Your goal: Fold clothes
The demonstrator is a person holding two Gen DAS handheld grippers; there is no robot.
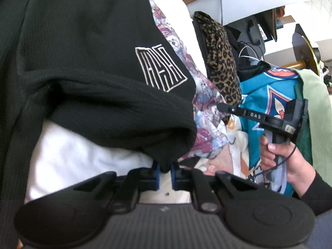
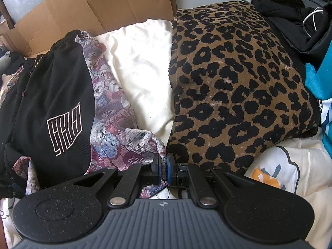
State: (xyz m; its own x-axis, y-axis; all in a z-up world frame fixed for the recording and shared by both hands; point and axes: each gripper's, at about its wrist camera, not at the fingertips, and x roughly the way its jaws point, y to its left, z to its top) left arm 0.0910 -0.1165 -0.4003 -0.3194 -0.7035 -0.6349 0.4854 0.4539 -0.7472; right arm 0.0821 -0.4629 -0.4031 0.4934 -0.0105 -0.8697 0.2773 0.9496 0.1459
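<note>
A black garment [image 1: 87, 66] with a white embroidered logo [image 1: 159, 68] fills the left wrist view. My left gripper [image 1: 165, 169] is shut on a fold of its lower edge, with black cloth pinched between the blue pads. The same black garment [image 2: 51, 103] lies over a bear-patterned knit garment [image 2: 112, 112]. My right gripper [image 2: 164, 169] is shut on that knit's hem, close against the leopard cloth. In the left wrist view a hand [image 1: 276, 155] holds the right gripper [image 1: 223, 107] low over the bear-patterned knit [image 1: 204, 112].
A leopard-print cloth [image 2: 238, 83] lies folded at the right, on a white pillow or sheet [image 2: 141, 66]. Flattened cardboard [image 2: 93, 6] stands behind. A teal jersey [image 1: 263, 95], a pale green cloth [image 1: 317, 103], dark bags and cables [image 2: 311, 20] crowd the right side.
</note>
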